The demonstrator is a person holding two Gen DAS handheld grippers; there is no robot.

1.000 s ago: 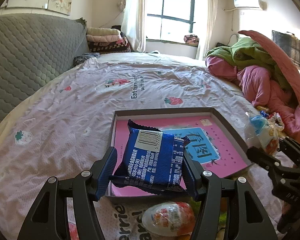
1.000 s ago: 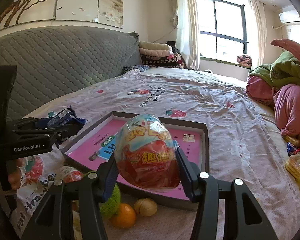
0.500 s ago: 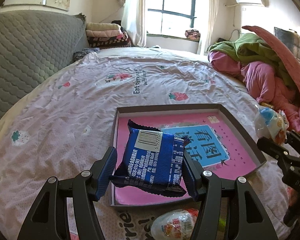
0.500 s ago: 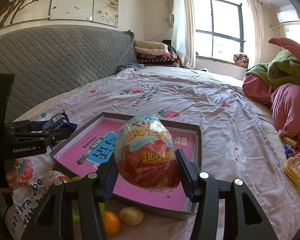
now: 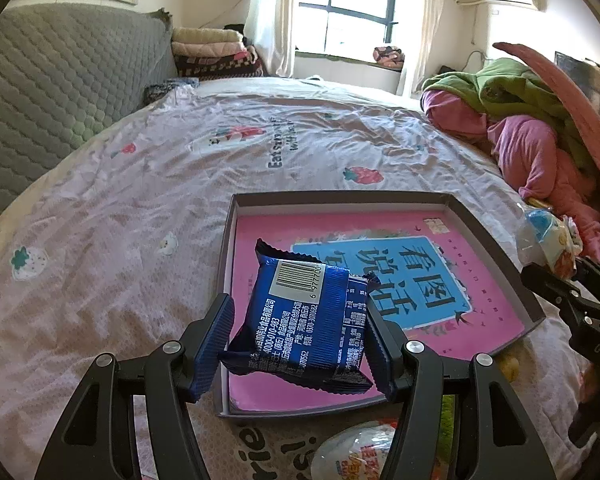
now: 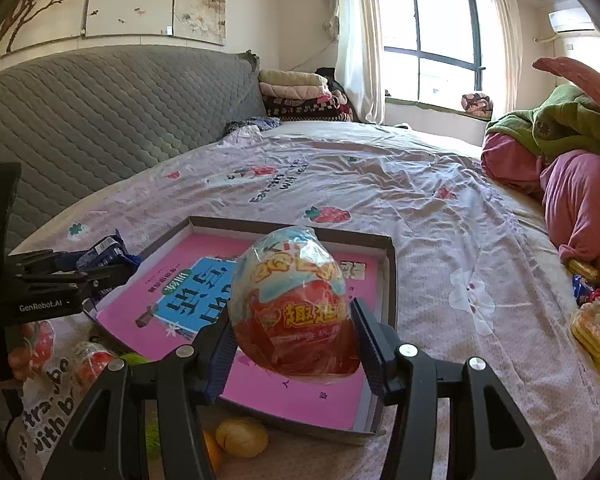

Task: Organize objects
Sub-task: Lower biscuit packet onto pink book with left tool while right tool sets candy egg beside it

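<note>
The left gripper (image 5: 300, 332) holds a blue snack packet (image 5: 306, 316) between its two fingers (image 5: 216, 336), which stand fairly wide apart and press on the packet's left and right edges. The packet is tilted, barcode side up, and its far end sticks out past the fingertips. It hangs over the near left part of a shallow grey box (image 5: 496, 256) that lies on the bed sheet (image 5: 120, 216). Inside the box lies a pink book (image 5: 380, 280) with a blue panel of printed characters.

The right gripper (image 6: 294, 340) holds a wrapped toy egg (image 6: 292, 304), blue and white on top and red below, in clear crinkled film. Its fingers (image 6: 370, 344) are about half open and clamp the lower sides of the egg, so most of the egg stands up above and beyond the fingertips. The egg hangs over the near edge of the same box.

On the sheet just in front of the box lie a second wrapped egg (image 5: 356, 452), a small yellow round fruit (image 6: 242, 438), an orange one (image 6: 212, 452) beside it and something green and fuzzy (image 6: 152, 436). Pink and green bedding (image 5: 532, 136) is heaped at the right side of the bed.
</note>
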